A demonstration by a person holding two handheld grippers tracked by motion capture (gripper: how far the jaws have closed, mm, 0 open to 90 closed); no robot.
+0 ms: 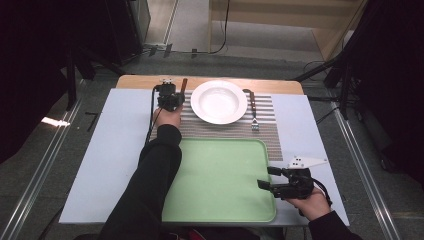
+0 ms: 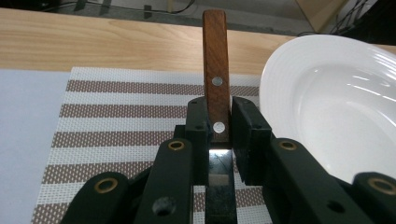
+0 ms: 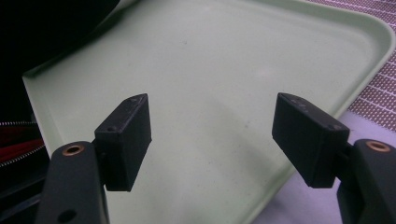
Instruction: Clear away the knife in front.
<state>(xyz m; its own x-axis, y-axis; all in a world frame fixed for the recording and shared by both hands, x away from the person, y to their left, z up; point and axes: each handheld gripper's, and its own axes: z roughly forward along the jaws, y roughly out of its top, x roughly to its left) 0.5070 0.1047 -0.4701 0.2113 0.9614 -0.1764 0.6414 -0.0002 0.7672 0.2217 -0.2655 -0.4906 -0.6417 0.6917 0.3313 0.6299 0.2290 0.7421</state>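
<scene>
Toward the far left of the bench, the left claw (image 1: 170,98) is clamped on a wooden-handled knife (image 2: 215,70): its pads press on either side of the riveted brown handle near where it meets the blade, with the handle pointing away toward the far edge and the blade running back between the fingers. The knife sits over the left end of the striped placemat (image 1: 200,125), just beside the white plate (image 1: 219,101), and whether it is resting on the mat or lifted a little off it I cannot tell. It looks a stiff, fairly light thing; the polished wood could be slippery, so a hold across the flat sides of the handle, close to the rivets as now, seems the safest, well away from the edge of the blade. The plate stands in the middle of the mat near the far edge, and a fork (image 1: 252,111) lies just to its right, tines toward the near side. Nearer the person, the green tray (image 1: 220,180) is bare. At the near right corner the right claw (image 1: 272,177) hangs over the tray's right rim with its jaws wide apart and nothing between them.
</scene>
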